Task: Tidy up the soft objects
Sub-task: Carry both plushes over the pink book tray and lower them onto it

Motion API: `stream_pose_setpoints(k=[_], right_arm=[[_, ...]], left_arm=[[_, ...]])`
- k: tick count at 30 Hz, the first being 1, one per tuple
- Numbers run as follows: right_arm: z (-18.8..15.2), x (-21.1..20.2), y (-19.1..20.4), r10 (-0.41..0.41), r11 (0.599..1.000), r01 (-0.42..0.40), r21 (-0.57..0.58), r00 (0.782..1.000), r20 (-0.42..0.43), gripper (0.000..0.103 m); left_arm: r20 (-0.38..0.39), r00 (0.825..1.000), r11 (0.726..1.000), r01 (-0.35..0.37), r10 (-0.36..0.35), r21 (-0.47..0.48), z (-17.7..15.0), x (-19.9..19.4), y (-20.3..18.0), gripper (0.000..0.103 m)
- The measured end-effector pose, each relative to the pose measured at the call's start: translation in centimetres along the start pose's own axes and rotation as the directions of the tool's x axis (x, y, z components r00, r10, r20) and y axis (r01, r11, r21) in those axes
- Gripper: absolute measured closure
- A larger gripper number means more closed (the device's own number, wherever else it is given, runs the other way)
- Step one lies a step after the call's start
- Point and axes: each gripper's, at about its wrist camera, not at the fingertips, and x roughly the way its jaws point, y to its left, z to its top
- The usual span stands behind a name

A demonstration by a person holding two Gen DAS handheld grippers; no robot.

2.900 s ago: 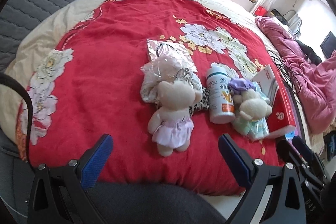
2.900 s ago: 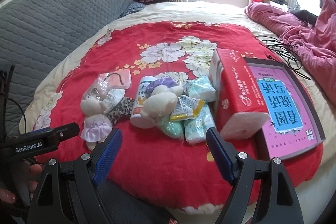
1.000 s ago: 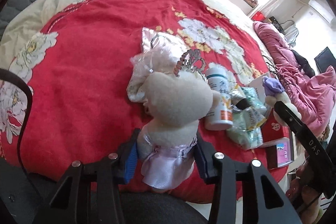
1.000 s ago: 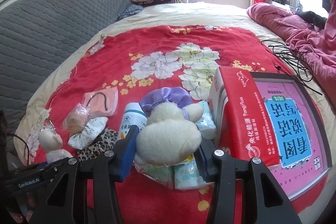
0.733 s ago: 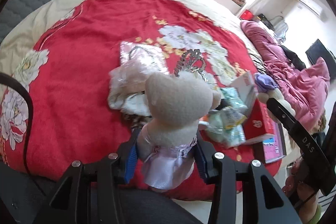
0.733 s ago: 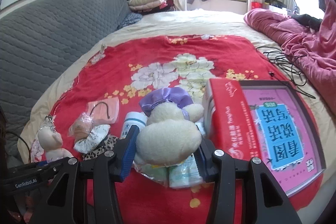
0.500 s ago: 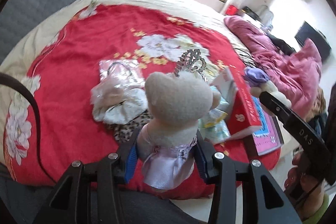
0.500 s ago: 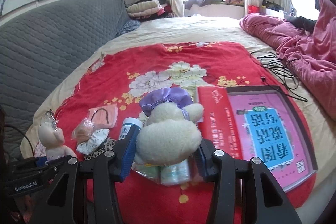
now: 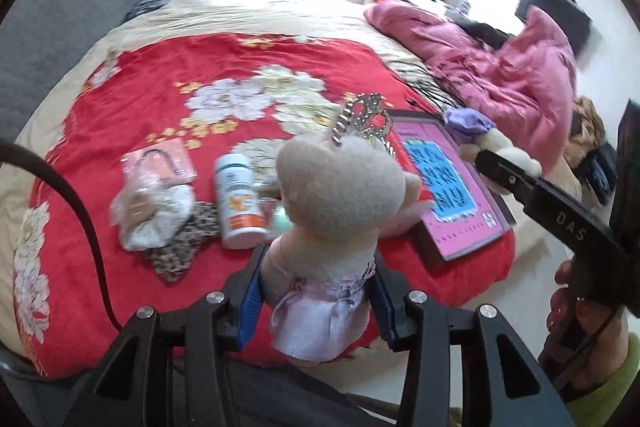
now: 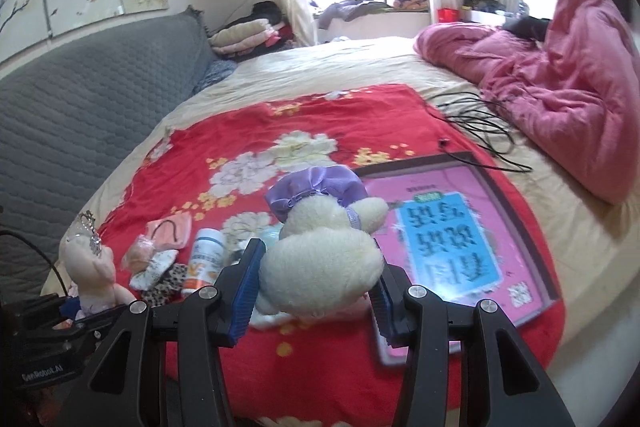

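My left gripper (image 9: 316, 291) is shut on a cream plush bear in a lilac dress (image 9: 336, 211) with a silver crown, held above the near edge of the red flowered blanket (image 9: 168, 87). My right gripper (image 10: 316, 287) is shut on a cream plush bear with a purple bonnet (image 10: 320, 247), also held above the blanket. The dress bear shows at the left in the right wrist view (image 10: 86, 267). The bonnet bear shows at the right in the left wrist view (image 9: 496, 147). A white bow in plastic (image 9: 148, 203) and a leopard-print cloth (image 9: 180, 247) lie on the blanket.
A white bottle with an orange label (image 9: 238, 203) lies beside the bow. A pink packet (image 9: 160, 163) lies behind it. A pink-covered book (image 10: 452, 231) lies on the right. Black cables (image 10: 476, 123) and a pink quilt (image 10: 560, 79) are farther right. A grey quilted headboard (image 10: 80, 99) is left.
Both grippers closed on the bears and lifted them off the blanket. Both have since risen and drawn back toward the near edge of the bed.
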Motion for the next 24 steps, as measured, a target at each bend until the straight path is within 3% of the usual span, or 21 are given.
stream_pose_setpoints(k=[13, 24], right_arm=[[-0.7, -3.7, -8.0, -0.112, 0.992, 0.11, 0.069, 0.993, 0.027, 0.052], [-2.4, -1.9, -12.9, -0.144, 0.988, 0.146, 0.042, 0.989, -0.036, 0.052]], left_arm=[[-0.076, 0.995, 0.99, 0.078, -0.069, 0.12, -0.3, 4.2, -8.4, 0.056], [-0.101, 0.992, 0.981, 0.091, -0.075, 0.169, -0.1, 8.1, -15.2, 0.056]])
